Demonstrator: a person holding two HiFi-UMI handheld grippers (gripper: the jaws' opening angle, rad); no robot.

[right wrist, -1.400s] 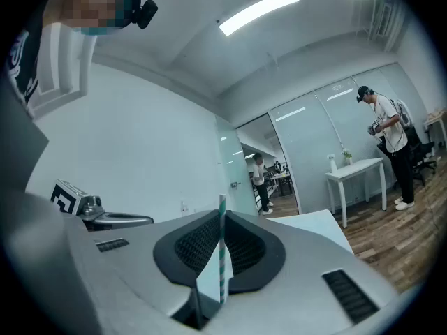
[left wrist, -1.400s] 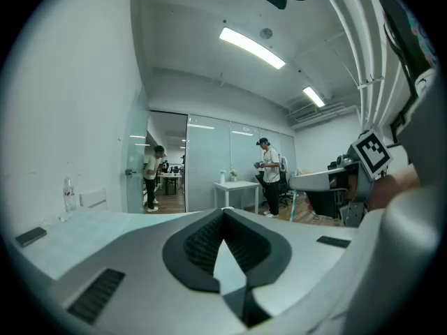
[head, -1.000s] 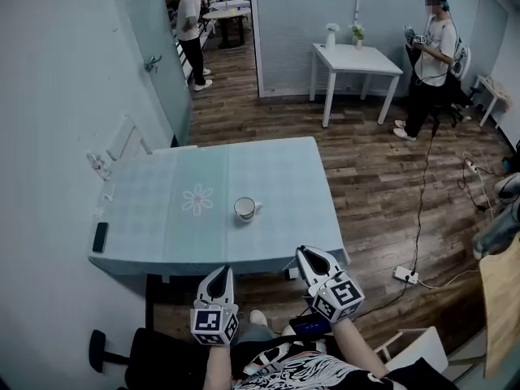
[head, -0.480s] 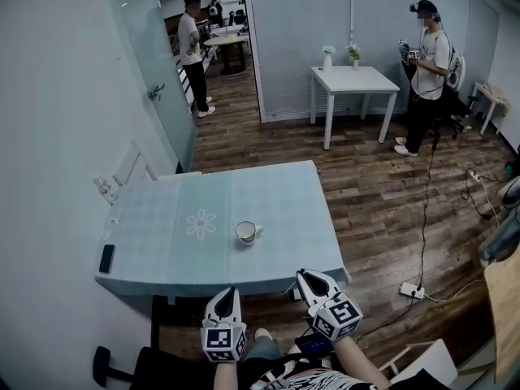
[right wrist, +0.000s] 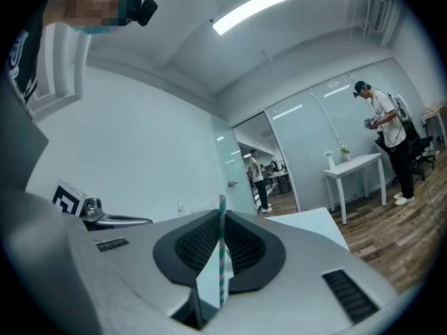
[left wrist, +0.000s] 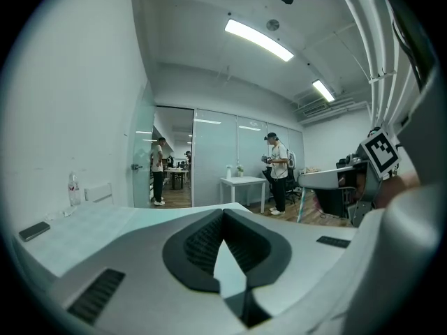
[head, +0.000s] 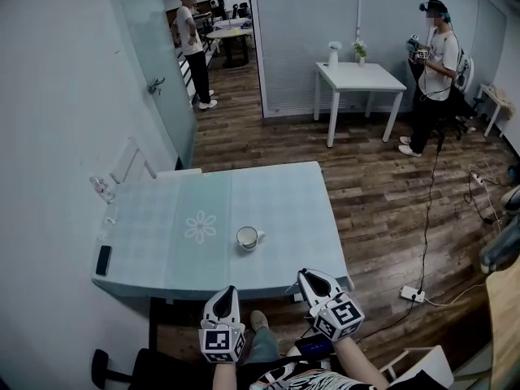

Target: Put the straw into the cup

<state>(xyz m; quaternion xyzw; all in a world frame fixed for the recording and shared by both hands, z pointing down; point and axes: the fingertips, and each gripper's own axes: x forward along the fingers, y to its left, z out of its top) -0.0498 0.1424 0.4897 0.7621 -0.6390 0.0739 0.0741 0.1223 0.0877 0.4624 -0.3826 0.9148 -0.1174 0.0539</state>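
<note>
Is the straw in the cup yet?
No, the straw is clamped in the right gripper, held off the near side of the cup.

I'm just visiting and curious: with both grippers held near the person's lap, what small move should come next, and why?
Probably carry the right gripper forward and up over the table toward the cup. Its jaws are shut on the striped straw, while the cup stands upright on the table, ahead of both grippers.

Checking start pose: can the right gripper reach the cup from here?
Probably yes: the right gripper, shut on the straw, hangs off the table's near edge, with nothing standing between it and the cup.
</note>
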